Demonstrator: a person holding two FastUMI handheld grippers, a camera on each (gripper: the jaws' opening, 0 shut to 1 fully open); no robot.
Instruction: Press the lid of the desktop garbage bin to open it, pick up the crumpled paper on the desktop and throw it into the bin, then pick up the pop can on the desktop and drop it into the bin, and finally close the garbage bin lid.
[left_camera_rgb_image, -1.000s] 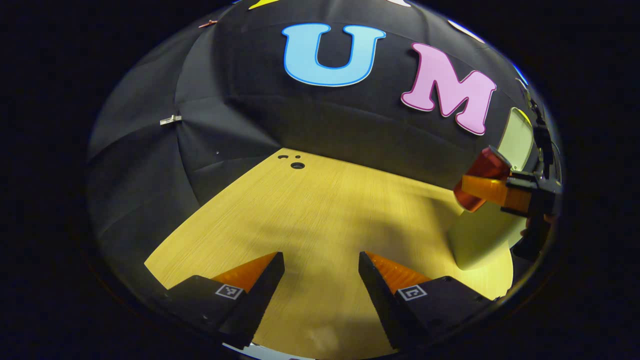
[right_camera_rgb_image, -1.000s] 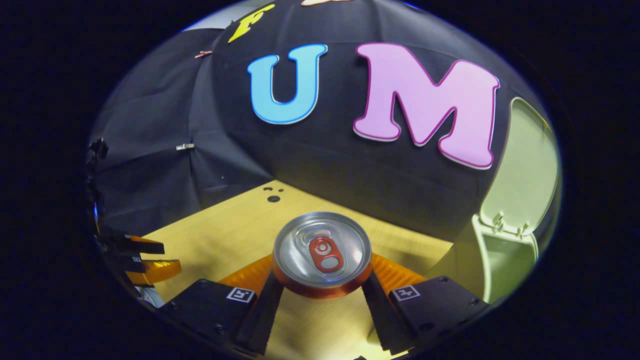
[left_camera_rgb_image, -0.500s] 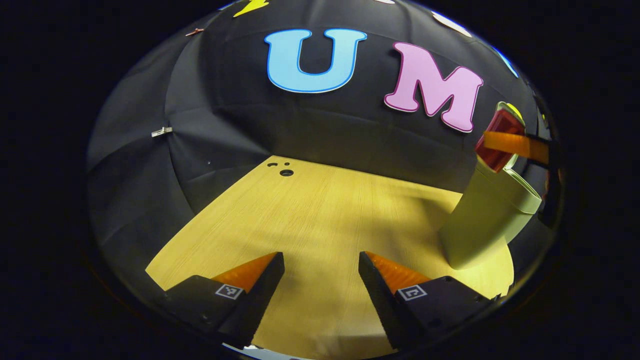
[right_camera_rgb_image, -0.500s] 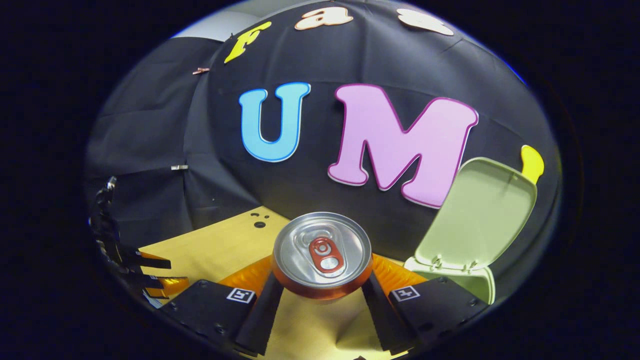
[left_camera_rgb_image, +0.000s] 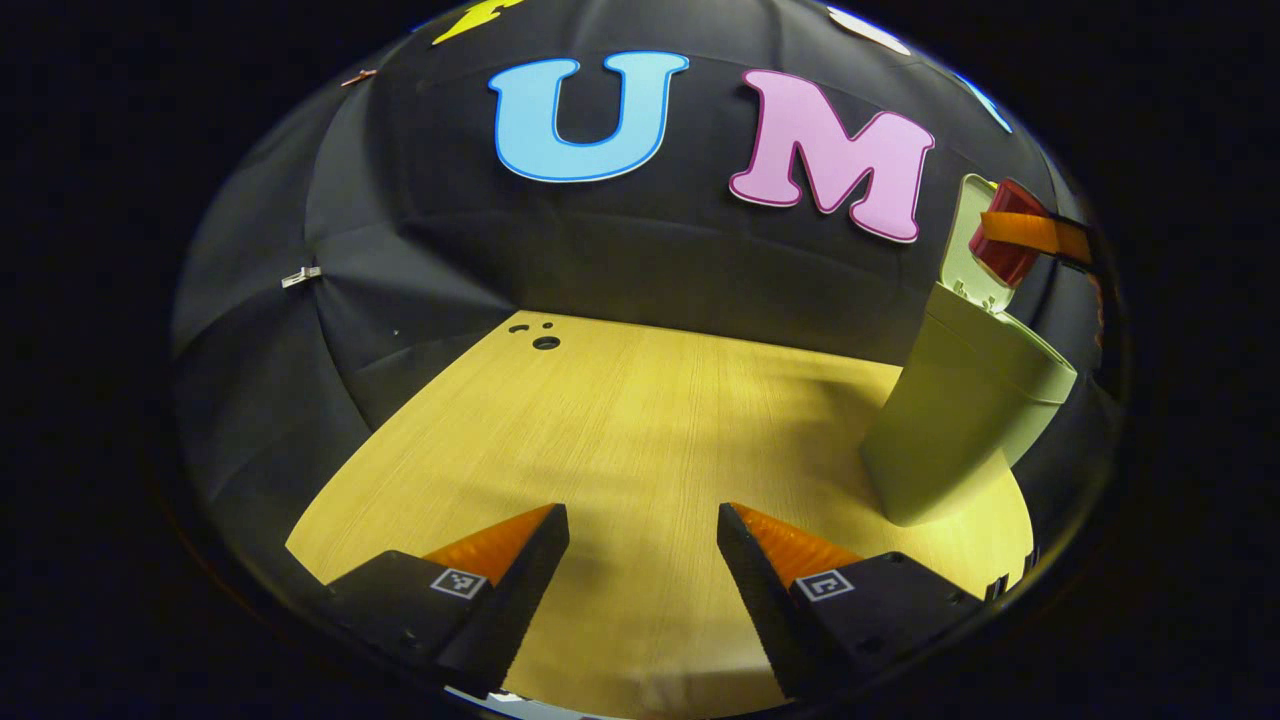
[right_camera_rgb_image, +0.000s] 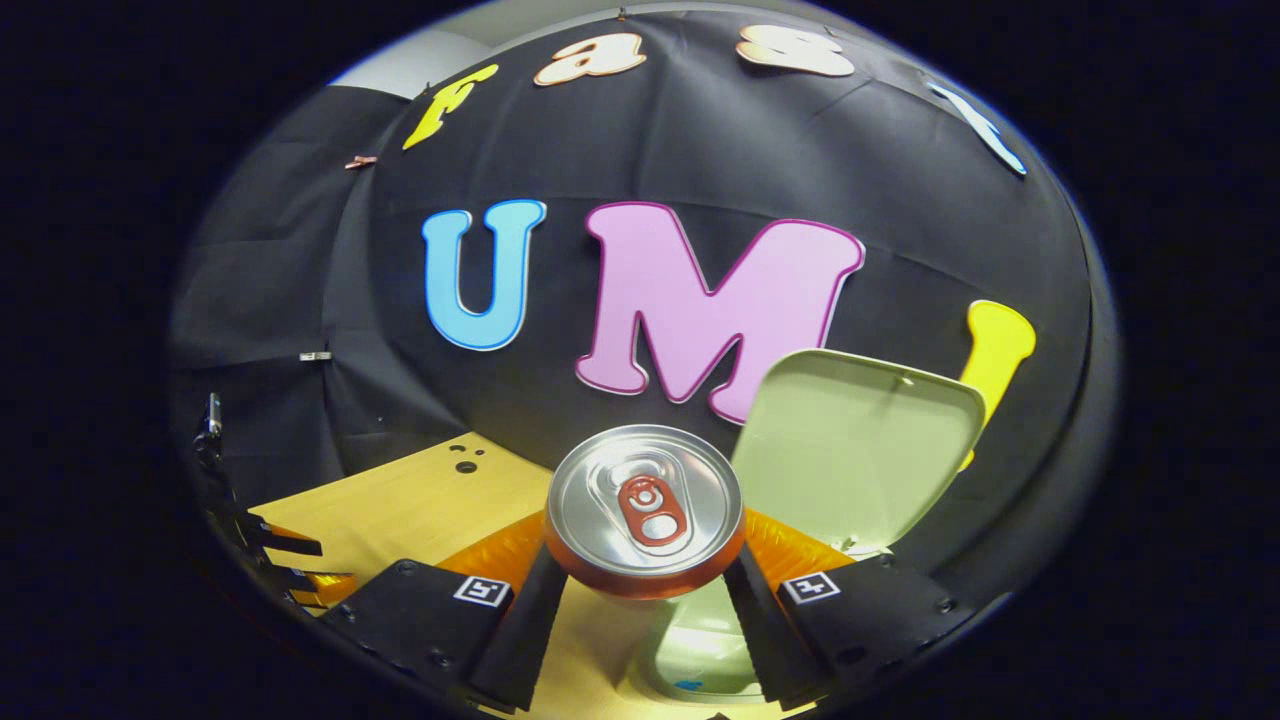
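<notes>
Bin (right_camera_rgb_image: 700, 640) interior largely behind can (right_camera_rgb_image: 645, 510)

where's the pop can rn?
Pop can is clamped in the right gripper, held above the open garbage bin, just in front of its raised lid.

In the left gripper view, the wooden desktop (left_camera_rgb_image: 640, 420) lies bare in front of my left gripper (left_camera_rgb_image: 643, 545), whose fingers stand apart with nothing between them, so there is wide room to pass. The only obstacle there is the green bin (left_camera_rgb_image: 950, 420), standing far on the right. In the right gripper view, the raised lid (right_camera_rgb_image: 850, 445) stands behind the pop can (right_camera_rgb_image: 645, 510), which my right gripper (right_camera_rgb_image: 645, 590) clamps, and blocks the far side. Below the can the bin's mouth (right_camera_rgb_image: 700, 640) is open.
</notes>
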